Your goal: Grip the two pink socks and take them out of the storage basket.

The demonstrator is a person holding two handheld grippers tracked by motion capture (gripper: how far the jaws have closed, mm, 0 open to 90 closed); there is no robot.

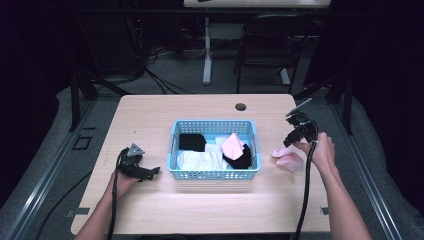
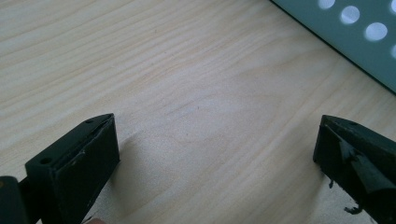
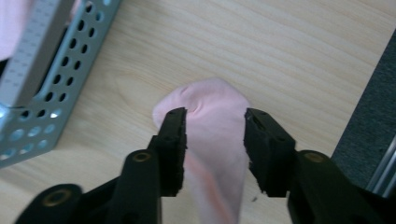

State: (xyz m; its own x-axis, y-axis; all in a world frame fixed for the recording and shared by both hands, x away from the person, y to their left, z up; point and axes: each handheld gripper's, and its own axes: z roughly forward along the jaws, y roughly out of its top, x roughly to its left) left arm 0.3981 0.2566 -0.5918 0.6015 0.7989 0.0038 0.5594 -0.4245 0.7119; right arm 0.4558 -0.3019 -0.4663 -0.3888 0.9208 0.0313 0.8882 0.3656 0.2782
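A pink sock [image 1: 289, 159] [image 3: 210, 98] lies flat on the wooden table [image 1: 150, 120], right of a blue perforated basket [image 1: 214, 174]. My right gripper [image 1: 290, 144] [image 3: 215, 128] hovers just over it, open, jaws on either side of the sock's rounded end without pressing it. Left of the basket, my left gripper [image 1: 154, 171] [image 2: 217, 140] rests low on the table, open wide, with bare wood between its jaws. The basket holds another pink sock [image 1: 232, 144], black socks [image 1: 191, 142] and white cloth [image 1: 197, 160].
The basket's wall [image 2: 355, 42] [image 3: 56, 84] stands close to both grippers. The table's right edge runs near the pink sock, with grey floor [image 3: 369, 116] beyond it. A cable hole [image 1: 240, 106] sits at the table's far side. A chair [image 1: 270, 45] stands behind.
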